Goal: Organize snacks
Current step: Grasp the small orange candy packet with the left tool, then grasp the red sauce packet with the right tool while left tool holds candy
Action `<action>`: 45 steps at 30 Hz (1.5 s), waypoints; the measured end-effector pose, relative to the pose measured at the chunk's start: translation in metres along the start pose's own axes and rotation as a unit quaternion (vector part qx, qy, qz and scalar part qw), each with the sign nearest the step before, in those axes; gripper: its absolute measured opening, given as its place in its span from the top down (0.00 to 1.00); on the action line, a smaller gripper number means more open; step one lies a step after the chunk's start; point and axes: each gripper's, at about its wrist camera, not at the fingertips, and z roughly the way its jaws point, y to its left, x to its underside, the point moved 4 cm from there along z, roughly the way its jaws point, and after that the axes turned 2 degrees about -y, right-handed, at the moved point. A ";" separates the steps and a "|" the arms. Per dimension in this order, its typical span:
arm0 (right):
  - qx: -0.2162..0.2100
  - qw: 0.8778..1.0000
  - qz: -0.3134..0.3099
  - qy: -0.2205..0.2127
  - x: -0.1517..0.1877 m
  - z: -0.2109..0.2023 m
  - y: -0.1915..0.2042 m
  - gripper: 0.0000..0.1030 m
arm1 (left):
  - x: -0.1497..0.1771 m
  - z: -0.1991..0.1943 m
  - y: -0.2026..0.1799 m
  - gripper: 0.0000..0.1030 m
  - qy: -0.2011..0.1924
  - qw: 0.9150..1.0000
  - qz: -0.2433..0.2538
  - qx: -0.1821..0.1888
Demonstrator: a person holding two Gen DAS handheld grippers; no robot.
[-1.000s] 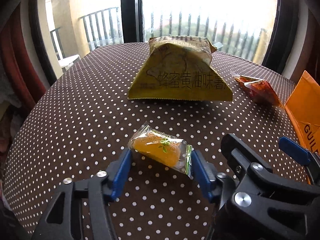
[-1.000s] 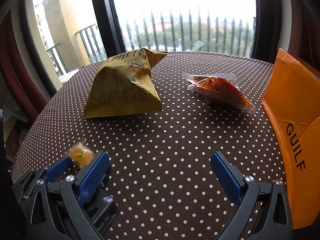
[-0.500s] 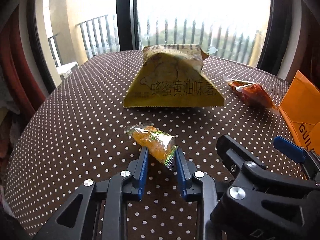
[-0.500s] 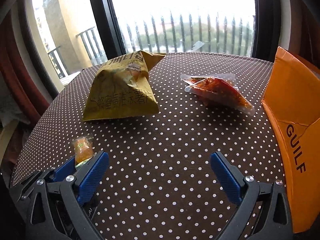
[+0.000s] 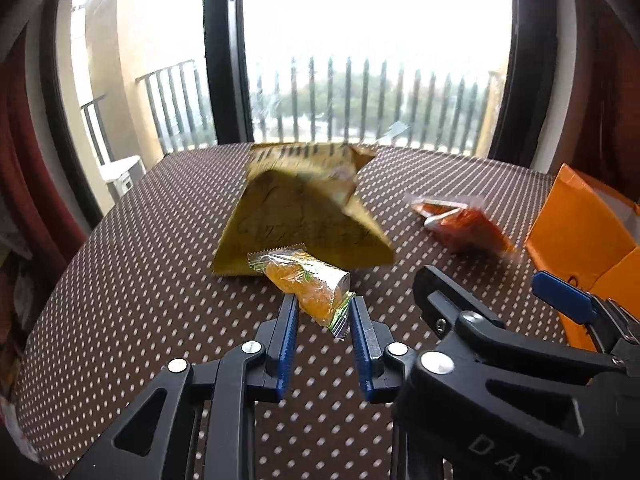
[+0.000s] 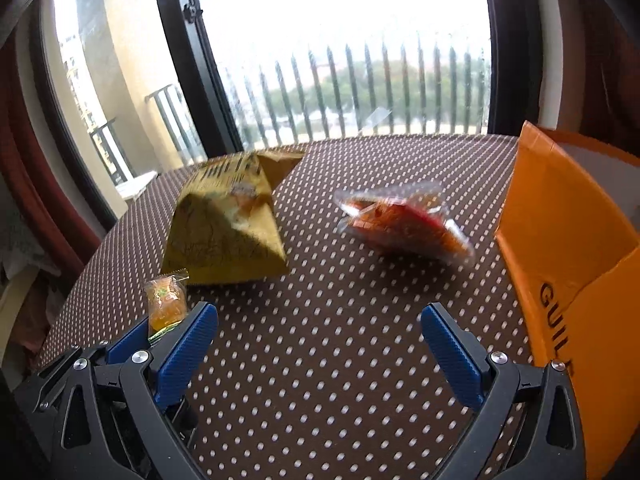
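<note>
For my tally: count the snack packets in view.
3. The yellow bag lies mid-table; the red packet lies right of it, near the orange box; the orange candy is in the left tool. The box may hide more.

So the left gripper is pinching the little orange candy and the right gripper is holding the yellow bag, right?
Not quite. The left gripper does pinch the orange candy, but the right gripper is open and empty; the yellow snack bag lies on the table, as the right wrist view shows.

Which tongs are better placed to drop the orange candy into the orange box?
Left. The left tongs already clamp the orange candy clear of the table. The right tongs are open and empty, though nearer the orange box.
</note>
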 end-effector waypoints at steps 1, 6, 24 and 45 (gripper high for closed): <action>0.001 1.000 0.001 -0.004 -0.004 0.000 -0.001 0.00 | -0.002 0.000 -0.002 0.76 -0.002 1.000 0.001 0.001; 0.005 1.000 0.012 -0.016 -0.022 0.003 -0.006 0.00 | -0.024 0.002 -0.010 0.76 -0.019 1.000 0.009 0.003; 0.031 0.999 -0.006 0.010 -0.053 0.061 -0.032 0.00 | -0.046 0.059 -0.031 0.76 0.017 0.999 0.019 0.029; 0.084 0.994 -0.057 0.044 -0.042 0.104 -0.039 0.30 | -0.034 0.091 -0.029 0.79 0.053 0.998 0.014 0.036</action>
